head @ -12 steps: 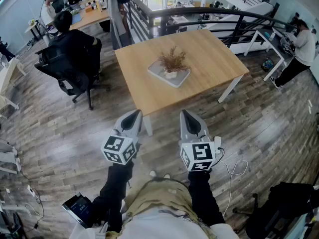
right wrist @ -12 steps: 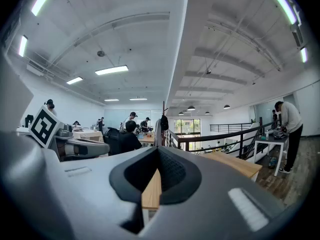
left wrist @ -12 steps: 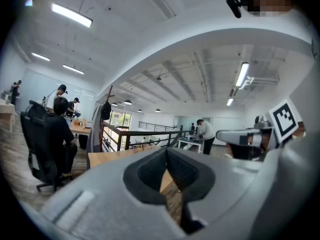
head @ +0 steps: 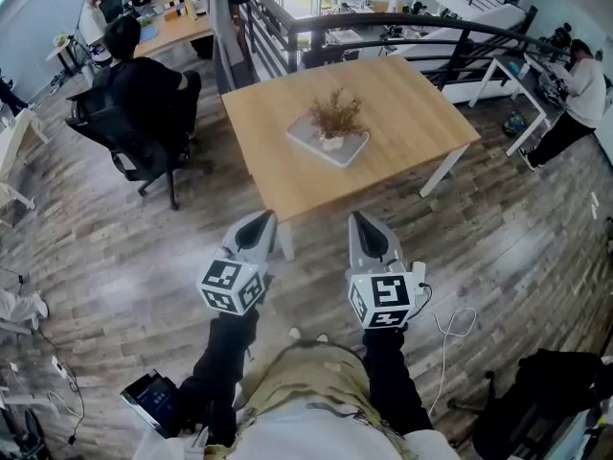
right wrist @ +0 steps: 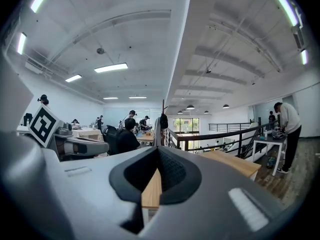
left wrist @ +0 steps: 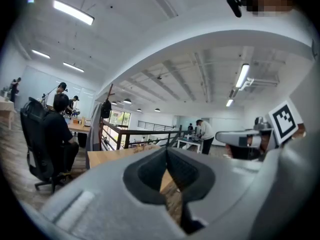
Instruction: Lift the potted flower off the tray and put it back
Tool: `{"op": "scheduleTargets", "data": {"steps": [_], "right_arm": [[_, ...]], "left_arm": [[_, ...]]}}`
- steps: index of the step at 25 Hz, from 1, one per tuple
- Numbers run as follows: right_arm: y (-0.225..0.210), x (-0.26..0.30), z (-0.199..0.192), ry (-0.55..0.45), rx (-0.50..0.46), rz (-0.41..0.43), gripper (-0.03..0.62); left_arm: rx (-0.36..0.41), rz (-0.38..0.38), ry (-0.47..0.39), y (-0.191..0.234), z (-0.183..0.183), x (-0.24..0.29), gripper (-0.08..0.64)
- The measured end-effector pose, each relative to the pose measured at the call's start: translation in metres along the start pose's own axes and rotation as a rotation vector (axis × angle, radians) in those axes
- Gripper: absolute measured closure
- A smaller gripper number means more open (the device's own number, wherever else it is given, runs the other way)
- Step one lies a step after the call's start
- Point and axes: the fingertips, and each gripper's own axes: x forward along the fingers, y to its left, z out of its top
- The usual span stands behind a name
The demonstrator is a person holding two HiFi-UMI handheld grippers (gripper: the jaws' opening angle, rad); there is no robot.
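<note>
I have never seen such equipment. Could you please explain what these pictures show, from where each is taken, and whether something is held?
A person holds a two-jaw gripper in each hand: the left gripper and the right gripper. The cubes with square patterns belong to them. The overhead picture comes from a camera on the person's head, looking down. The other two come from cameras riding on the grippers, looking along their jaws. Ahead stands a wooden table with a grey tray; the potted flower stands on it. Both grippers are shut and empty, short of the table.
</note>
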Motion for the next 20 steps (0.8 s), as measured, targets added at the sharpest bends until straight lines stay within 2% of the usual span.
{"op": "scheduleTargets", "data": {"steps": [7, 20], "right_arm": [[0.006, 0.015, -0.007, 0.016, 0.007, -0.025, 0.588], [0.025, 0.048, -0.044, 0.106, 0.024, -0.056, 0.588]], "left_arm": [[-0.013, -0.015, 0.015, 0.019, -0.006, 0.000, 0.558], [-0.061, -0.010, 0.080, 0.071, -0.036, -0.005, 0.558]]}}
